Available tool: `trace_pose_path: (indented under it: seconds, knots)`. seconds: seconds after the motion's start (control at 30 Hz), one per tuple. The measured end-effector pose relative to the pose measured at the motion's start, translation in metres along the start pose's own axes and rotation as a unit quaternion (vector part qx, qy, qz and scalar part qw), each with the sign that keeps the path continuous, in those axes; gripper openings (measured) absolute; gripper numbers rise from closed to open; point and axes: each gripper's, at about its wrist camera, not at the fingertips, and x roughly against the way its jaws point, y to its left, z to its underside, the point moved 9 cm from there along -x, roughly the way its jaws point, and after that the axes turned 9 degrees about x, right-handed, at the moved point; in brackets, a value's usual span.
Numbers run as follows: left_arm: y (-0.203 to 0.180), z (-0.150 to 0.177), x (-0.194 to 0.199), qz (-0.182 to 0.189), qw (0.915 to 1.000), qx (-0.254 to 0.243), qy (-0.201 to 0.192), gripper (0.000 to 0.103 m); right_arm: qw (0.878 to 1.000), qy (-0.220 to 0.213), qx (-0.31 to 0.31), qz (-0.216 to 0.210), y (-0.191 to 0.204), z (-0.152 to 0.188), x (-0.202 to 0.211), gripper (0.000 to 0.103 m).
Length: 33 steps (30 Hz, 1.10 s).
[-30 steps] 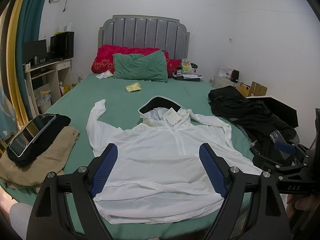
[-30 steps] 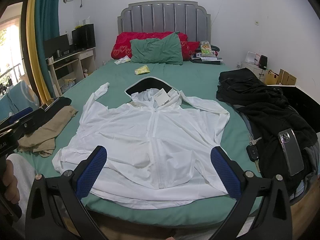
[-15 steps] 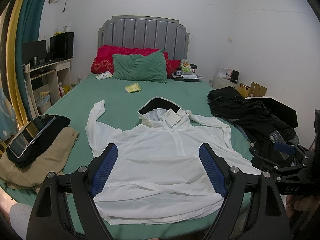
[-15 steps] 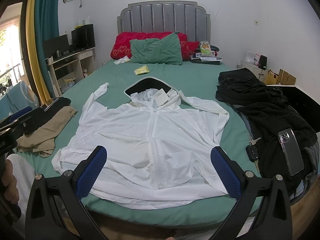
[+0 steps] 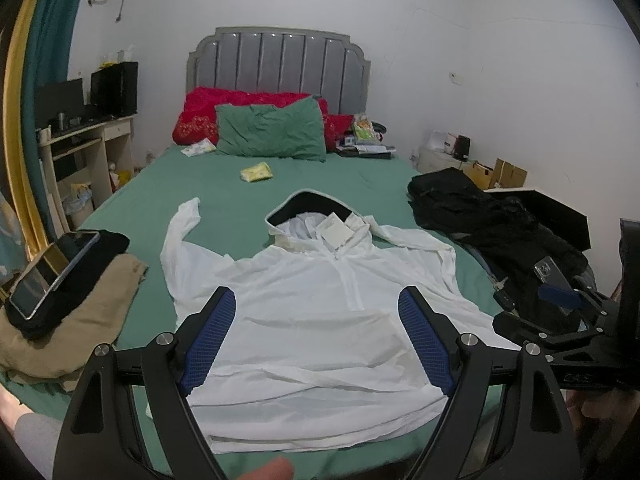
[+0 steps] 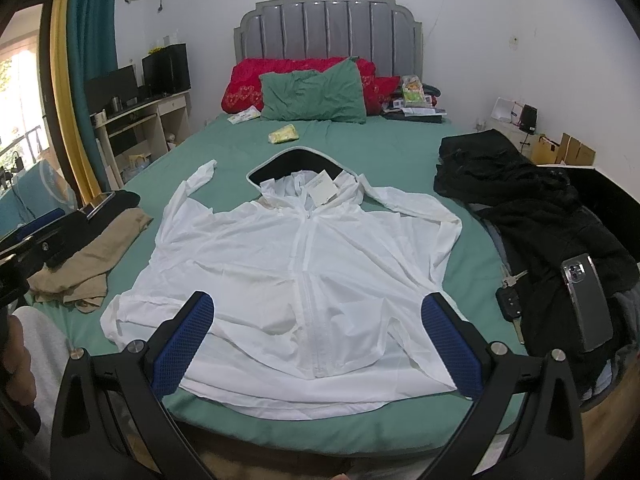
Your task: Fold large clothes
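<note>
A white hooded zip jacket (image 5: 320,312) lies spread flat, front up, on the green bed (image 5: 168,200), hood toward the headboard and hem at the near edge. It also shows in the right wrist view (image 6: 304,264). My left gripper (image 5: 316,336) is open and empty, held above the jacket's lower part. My right gripper (image 6: 316,340) is open and empty, above the hem. The right gripper's body shows at the right edge of the left wrist view (image 5: 560,320).
A tan and black clothes pile with a tablet (image 5: 52,272) lies on the bed's left side. A black clothes heap (image 6: 536,208) with a phone (image 6: 586,300) and keys (image 6: 510,300) lies on the right. Pillows (image 5: 272,132) sit at the headboard. A desk (image 5: 80,148) stands at the left.
</note>
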Motion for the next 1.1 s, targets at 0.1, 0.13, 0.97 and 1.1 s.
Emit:
trace_pose_path:
  seconds: [0.1, 0.13, 0.97, 1.1]
  knots:
    - [0.002, 0.003, -0.016, 0.0, 0.9998, -0.005, 0.02, 0.086, 1.0, 0.005, 0.001, -0.014, -0.004, 0.004, -0.012, 0.102]
    - [0.003, 0.006, -0.021, -0.004, 0.9997, -0.008, 0.023, 0.086, 1.0, 0.008, 0.004, -0.021, -0.007, 0.004, -0.018, 0.102]
    - [0.141, 0.012, -0.287, -0.05, 0.9874, 0.054, 0.14, 0.086, 0.982, 0.13, 0.136, -0.028, -0.147, -0.071, -0.392, 0.06]
    - [0.161, 0.022, -0.295, -0.062, 0.9848, 0.06, 0.151, 0.086, 0.982, 0.134, 0.134, -0.026, -0.155, -0.072, -0.427, 0.002]
